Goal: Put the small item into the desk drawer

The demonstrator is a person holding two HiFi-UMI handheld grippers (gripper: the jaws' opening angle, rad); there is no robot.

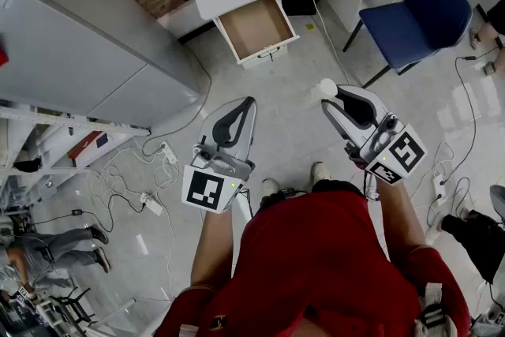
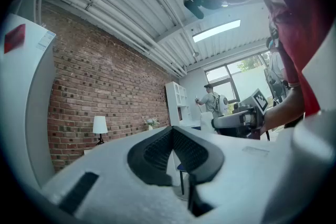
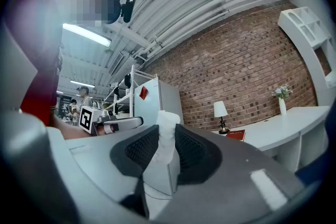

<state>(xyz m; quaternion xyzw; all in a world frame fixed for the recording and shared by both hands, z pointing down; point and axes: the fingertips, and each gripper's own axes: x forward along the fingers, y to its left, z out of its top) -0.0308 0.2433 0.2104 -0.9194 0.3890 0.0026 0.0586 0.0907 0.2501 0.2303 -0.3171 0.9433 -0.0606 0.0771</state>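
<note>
My right tongs (image 1: 331, 100) pinch a small white item (image 1: 328, 86), half buried between the pads (image 3: 142, 149); I cannot name it. My left tongs (image 1: 248, 102) sit closed, empty.

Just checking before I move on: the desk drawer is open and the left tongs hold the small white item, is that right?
Not the left. The right tongs hold the white item, as the right gripper view shows; the left tongs are shut on nothing. The drawer is open, as you said.
</note>
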